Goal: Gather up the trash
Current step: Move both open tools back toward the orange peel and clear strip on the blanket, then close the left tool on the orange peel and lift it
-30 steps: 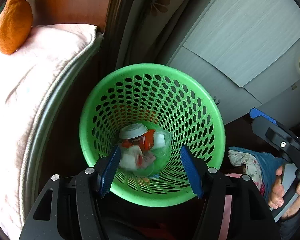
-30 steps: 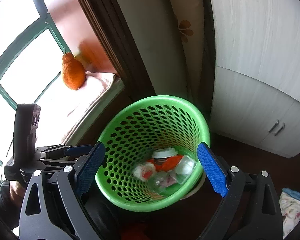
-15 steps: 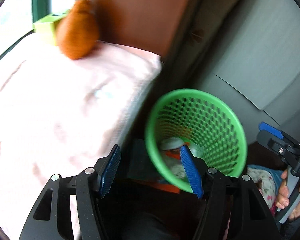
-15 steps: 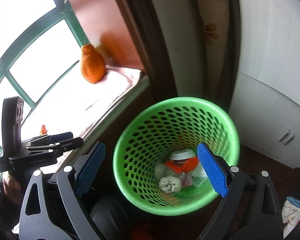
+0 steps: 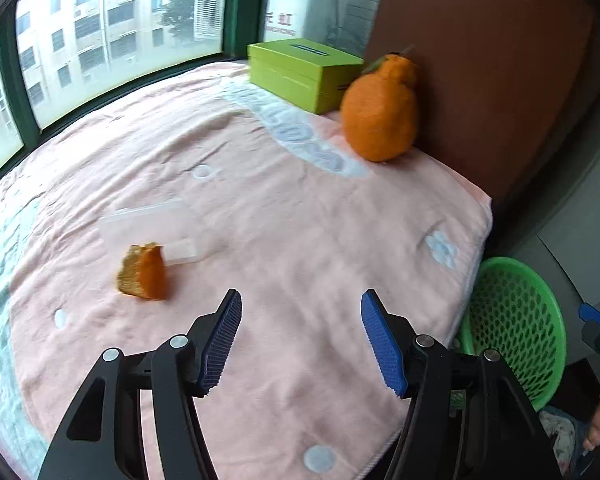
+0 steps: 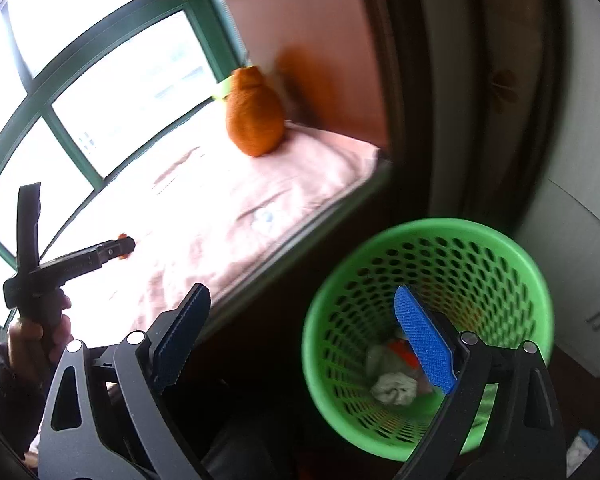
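Observation:
A piece of orange peel (image 5: 143, 272) lies on the pink blanket (image 5: 292, 216), touching a clear plastic wrapper (image 5: 152, 224). My left gripper (image 5: 300, 340) hovers open over the blanket, right of the peel, nothing between its blue pads. The green perforated basket (image 6: 424, 320) stands on the floor beside the ledge, holding crumpled paper (image 6: 394, 388) and other trash. My right gripper (image 6: 300, 336) hangs open and empty above the gap between ledge and basket. In the right wrist view the left gripper (image 6: 116, 248) reaches over the blanket, held by a hand (image 6: 40, 332). The basket (image 5: 512, 328) also shows at the blanket's right edge.
A whole orange fruit (image 5: 380, 112) and a lime-green box (image 5: 300, 68) stand at the blanket's far corner by the brown wall. Green-framed windows (image 5: 112, 28) run behind. A white cabinet (image 6: 580, 260) stands right of the basket. Patterned cloth (image 5: 556, 432) lies on the dark floor.
My left gripper swung left from above the basket to over the pink blanket, bringing peel and wrapper into view. My right gripper shifted left, so the basket now sits under its right finger.

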Demonstrator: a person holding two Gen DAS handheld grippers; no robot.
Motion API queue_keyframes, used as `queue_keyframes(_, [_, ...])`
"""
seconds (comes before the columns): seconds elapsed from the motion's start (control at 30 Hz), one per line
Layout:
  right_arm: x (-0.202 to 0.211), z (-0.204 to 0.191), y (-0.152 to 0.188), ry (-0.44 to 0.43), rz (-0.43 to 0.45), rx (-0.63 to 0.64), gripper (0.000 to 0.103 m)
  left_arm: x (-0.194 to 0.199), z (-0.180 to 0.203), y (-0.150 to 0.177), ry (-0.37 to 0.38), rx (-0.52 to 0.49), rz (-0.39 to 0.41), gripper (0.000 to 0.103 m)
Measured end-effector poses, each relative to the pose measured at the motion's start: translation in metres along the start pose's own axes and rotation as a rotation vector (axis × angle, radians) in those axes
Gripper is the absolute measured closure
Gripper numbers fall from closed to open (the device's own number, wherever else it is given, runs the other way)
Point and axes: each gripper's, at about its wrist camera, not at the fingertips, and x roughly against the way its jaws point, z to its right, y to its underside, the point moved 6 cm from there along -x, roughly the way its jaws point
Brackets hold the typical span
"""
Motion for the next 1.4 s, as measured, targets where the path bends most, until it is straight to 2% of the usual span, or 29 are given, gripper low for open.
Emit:
queue_keyframes(0.27, [-0.026,-0.051,-0.013,-0.063,-0.024,0.071,0.011,-0.013,-0.098,-0.005,-0.128,0.157,-0.006,0.043])
queue_keyframes(0.43, [-0.039,-0.072,-0.018,-0.093,-0.039,0.104,0.011,-0.028,-0.129,-0.002,-0.122,0.217,-0.033,0.043])
queue_keyframes(0.83, [-0.067,-0.102,-0.021,-0.130,-0.088,0.144,0.011,-0.056,-0.135,-0.003,-0.090,0.239,-0.064,0.043])
queue_keyframes(1.4, [-0.080,-0.120,-0.021,-0.159,-0.115,0.178,0.011,-0.058,-0.135,-0.006,-0.053,0.245,-0.050,0.044])
